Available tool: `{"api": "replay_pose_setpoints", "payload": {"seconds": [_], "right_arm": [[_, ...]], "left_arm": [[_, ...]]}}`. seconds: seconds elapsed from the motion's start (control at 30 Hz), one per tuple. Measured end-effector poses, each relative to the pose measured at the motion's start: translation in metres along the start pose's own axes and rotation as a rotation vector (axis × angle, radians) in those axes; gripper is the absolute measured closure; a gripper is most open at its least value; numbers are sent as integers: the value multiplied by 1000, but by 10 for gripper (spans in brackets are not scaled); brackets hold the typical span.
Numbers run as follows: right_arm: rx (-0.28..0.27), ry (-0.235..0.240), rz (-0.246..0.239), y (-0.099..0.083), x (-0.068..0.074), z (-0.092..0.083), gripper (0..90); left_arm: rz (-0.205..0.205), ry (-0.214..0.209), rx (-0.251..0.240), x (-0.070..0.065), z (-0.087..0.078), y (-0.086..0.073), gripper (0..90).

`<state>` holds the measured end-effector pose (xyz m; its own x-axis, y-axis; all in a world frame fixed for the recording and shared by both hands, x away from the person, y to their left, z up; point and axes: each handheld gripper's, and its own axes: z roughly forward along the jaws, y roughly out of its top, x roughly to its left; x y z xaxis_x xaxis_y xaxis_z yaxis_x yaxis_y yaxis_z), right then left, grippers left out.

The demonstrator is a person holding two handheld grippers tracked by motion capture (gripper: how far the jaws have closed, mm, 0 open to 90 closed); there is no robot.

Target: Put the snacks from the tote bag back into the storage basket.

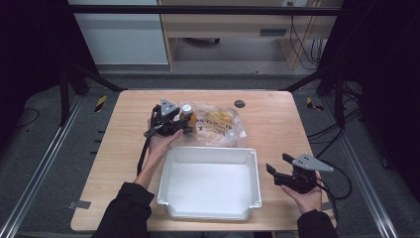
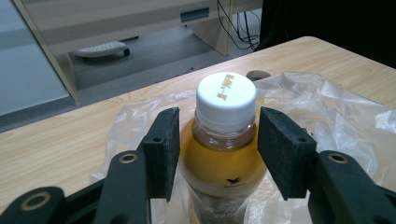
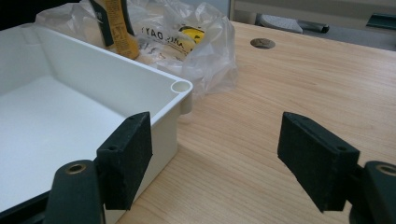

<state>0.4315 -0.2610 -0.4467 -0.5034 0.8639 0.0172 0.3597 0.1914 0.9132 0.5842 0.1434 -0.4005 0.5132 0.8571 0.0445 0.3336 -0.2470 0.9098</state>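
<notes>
A bottle of amber drink (image 2: 224,163) with a white cap (image 1: 186,107) stands upright at the mouth of a clear plastic bag (image 1: 223,126). My left gripper (image 2: 219,140) holds it, one pad against each side just below the neck. In the high view the left gripper (image 1: 184,121) is at the bag's left end, behind the white tray (image 1: 208,148). My right gripper (image 1: 278,163) hovers open to the right of the tray, nothing between its pads. In the right gripper view the right gripper (image 3: 215,140) straddles the tray's corner (image 3: 181,87) and bare wood.
The bag (image 3: 205,42) holds yellow packaged goods and lies just behind the tray. A round cable hole (image 1: 239,103) sits near the table's far edge. Bare wood (image 3: 289,84) stretches to the right of the tray and bag.
</notes>
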Motion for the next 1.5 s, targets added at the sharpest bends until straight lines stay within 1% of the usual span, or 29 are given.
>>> {"api": "replay_pose_setpoints", "payload": {"seconds": [0.17, 0.27, 0.43, 0.47, 0.6, 0.63, 0.73, 0.87, 0.9, 1.0, 1.2, 1.37, 1.5], "right_arm": [[1, 3, 1, 0, 0, 0, 264], [-1, 2, 0, 0, 0, 0, 264], [-1, 2, 0, 0, 0, 0, 264], [0, 3, -1, 0, 0, 0, 264], [1, 3, -1, 0, 0, 0, 264], [1, 5, -1, 0, 0, 0, 264], [3, 3, 1, 0, 0, 0, 264], [6, 3, 0, 0, 0, 0, 264], [4, 3, -2, 0, 0, 0, 264], [5, 3, -2, -1, 0, 0, 264], [5, 2, -6, -1, -1, 0, 266], [6, 2, -7, -1, -1, 0, 266], [6, 2, -3, -1, -1, 0, 266]], "left_arm": [[13, -5, 9, -3, 4, 3, 498], [14, 1, 7, -5, 6, 6, 502], [16, 11, -2, -4, 9, 8, 539], [18, 12, 2, -4, 10, 8, 548], [1, 0, -14, -1, 11, 7, 566], [5, -1, -14, -1, 11, 7, 569], [-2, -1, -17, -1, 12, 8, 578], [-12, 4, -2, -2, 12, 10, 585], [-10, 6, 8, -2, 12, 11, 585], [-12, 14, 16, -3, 12, 13, 587], [-20, 20, 20, -3, 12, 13, 589], [-34, 21, 29, -3, 13, 15, 590], [-47, 23, 24, -4, 14, 16, 591]]}}
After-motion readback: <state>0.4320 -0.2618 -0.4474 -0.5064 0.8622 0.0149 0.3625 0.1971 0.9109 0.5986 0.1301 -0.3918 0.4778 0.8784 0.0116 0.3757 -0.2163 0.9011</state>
